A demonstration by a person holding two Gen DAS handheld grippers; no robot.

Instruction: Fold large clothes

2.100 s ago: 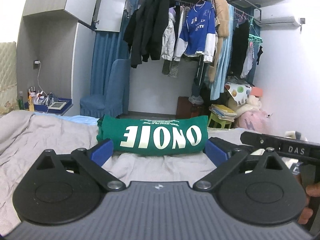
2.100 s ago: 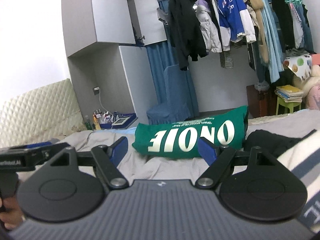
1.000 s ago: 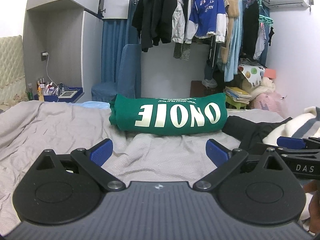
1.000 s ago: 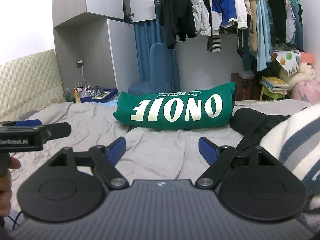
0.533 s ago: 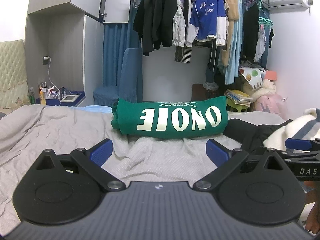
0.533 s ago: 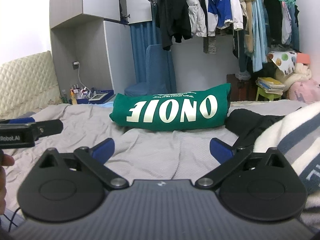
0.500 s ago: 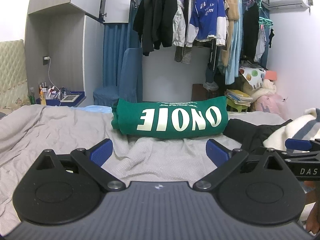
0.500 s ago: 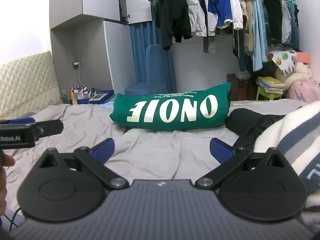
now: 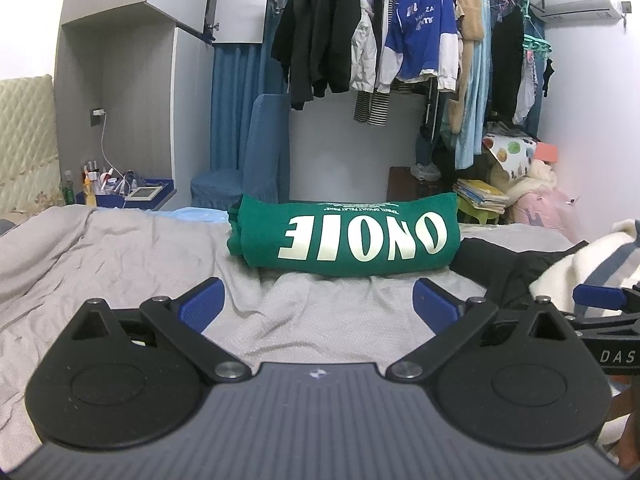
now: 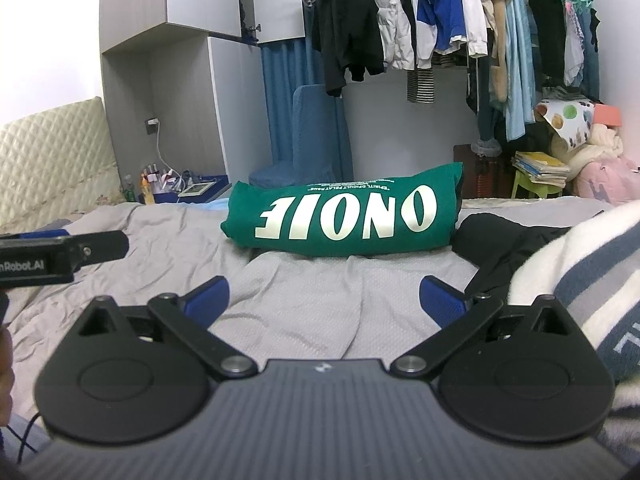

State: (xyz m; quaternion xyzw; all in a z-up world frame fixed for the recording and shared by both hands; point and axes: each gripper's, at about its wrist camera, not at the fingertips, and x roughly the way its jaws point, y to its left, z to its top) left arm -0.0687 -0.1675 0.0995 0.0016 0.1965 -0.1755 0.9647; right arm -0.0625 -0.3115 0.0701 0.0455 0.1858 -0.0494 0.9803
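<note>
Hovering wide apart over grey bedsheet [image 9: 120,256], left gripper [image 9: 318,304] and right gripper [image 10: 324,294] empty, folded green shirt [image 9: 344,240] beyond

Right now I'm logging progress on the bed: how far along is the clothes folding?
Done: the green printed garment lies folded in a compact bundle on the grey bedsheet. In hand: nothing; the left gripper and right gripper are both open, nothing between their fingers. Left: the crumpled black garment and the cream striped knit beside it, both unfolded.
</note>
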